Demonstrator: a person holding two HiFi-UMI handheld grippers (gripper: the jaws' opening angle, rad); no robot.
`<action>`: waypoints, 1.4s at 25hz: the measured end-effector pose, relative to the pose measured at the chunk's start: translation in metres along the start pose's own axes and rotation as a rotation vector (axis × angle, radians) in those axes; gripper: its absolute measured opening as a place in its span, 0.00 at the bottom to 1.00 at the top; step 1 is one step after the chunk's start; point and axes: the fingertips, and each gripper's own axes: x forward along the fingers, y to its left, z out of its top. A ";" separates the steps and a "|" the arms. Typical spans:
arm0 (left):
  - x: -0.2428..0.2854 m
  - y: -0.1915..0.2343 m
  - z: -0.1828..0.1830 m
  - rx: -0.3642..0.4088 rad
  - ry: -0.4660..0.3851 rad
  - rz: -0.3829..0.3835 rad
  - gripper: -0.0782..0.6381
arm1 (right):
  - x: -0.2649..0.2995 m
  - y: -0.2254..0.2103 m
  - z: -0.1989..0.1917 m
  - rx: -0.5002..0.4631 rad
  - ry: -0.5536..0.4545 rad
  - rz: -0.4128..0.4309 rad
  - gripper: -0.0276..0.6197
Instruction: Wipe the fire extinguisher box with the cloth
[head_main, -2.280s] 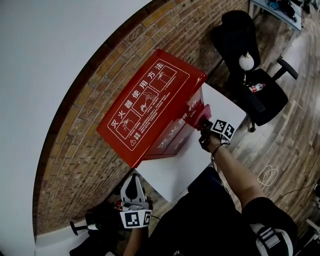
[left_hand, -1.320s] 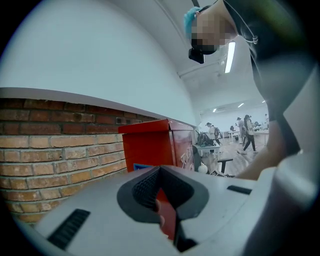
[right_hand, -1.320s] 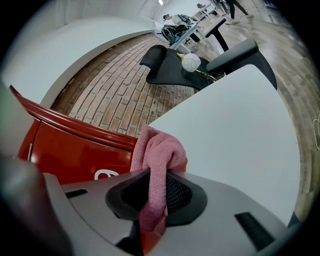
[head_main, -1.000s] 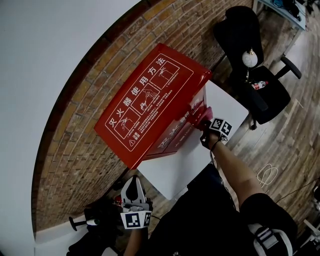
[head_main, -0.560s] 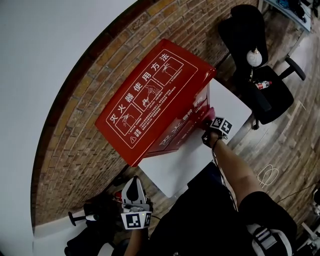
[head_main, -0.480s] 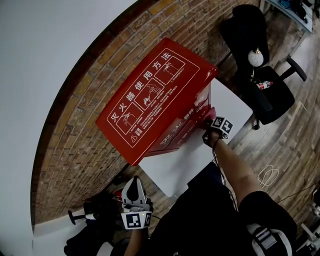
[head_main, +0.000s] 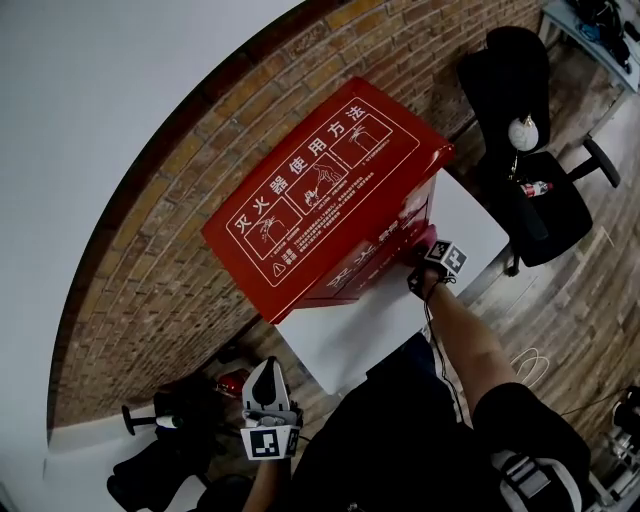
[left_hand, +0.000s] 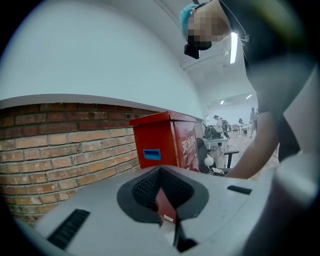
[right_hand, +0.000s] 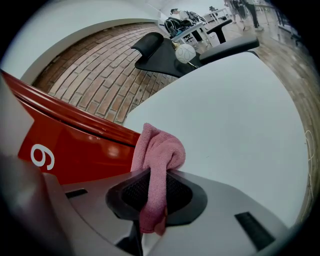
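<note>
fire extinguisher box (head_main: 330, 190) on white table (head_main: 470, 225) | left gripper (head_main: 264, 368) closed, empty (low, well apart) | right gripper (head_main: 424, 255) clamped on pink cloth (right_hand: 159, 155) at box's front edge | risk: narrow pinch, rubbing may drag the cloth free

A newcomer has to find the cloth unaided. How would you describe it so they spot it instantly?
Against the brick wall stands a red fire extinguisher box on a white table. At the box's front, the right gripper is shut on a cloth: the only pink, soft, folded thing there.

Pink cloth (right_hand: 159, 150), red white-lettered box (head_main: 330, 200)
</note>
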 end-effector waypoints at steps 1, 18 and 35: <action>-0.001 0.000 -0.001 0.007 -0.010 -0.001 0.18 | 0.001 -0.001 0.001 -0.007 -0.003 -0.007 0.16; 0.013 -0.009 0.014 -0.032 -0.114 -0.048 0.18 | 0.003 -0.002 -0.010 0.016 0.028 0.013 0.16; 0.006 0.000 0.004 -0.034 -0.086 -0.056 0.18 | 0.004 -0.004 -0.049 0.030 0.033 0.024 0.16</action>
